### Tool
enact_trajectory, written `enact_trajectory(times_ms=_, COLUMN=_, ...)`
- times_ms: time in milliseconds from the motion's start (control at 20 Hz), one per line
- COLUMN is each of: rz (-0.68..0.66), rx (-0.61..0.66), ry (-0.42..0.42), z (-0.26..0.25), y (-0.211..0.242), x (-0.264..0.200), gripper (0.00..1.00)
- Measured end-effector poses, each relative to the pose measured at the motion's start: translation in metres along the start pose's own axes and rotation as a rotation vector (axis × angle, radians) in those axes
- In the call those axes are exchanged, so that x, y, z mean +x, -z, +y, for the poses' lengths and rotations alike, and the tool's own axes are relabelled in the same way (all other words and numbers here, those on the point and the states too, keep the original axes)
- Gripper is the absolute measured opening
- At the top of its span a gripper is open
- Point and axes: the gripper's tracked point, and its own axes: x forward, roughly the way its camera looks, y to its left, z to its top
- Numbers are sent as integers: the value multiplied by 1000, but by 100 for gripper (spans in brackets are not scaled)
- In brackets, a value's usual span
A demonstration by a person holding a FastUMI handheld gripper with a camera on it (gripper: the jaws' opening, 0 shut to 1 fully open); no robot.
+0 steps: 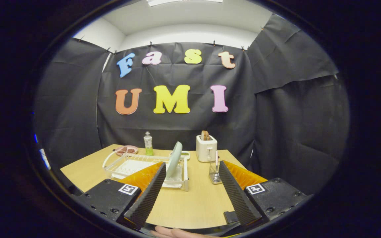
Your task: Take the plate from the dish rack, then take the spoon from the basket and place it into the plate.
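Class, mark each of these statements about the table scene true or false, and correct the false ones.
1. The plate stands on edge in the dish rack. True.
2. The gripper is shut on the plate. False: its fingers are open and hold nothing.
3. Bread sits in the toaster. True.
4. The spoon lies on the plate. False: it stands in the basket.
5. A bottle stands beyond the rack. True.
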Motion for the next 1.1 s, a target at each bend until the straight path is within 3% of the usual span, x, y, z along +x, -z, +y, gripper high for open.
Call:
enact_trajectory(times_ms=200, rz=61, rx=-29, ry=15, z=-1, y=-16, x=48, gripper=100)
enact_trajectory(times_ms=650, rz=265, rx=-98, ry=-78, z=47, y=-59, x=176, gripper=100)
enact_trajectory(times_ms=900, rz=505, rx=-203, ry=-80, z=70, y=-38, x=248, gripper=100)
enact_trajectory(times_ms=1100, rz=696, rx=-191, ry=-40, z=80, y=-26, x=278, gripper=89)
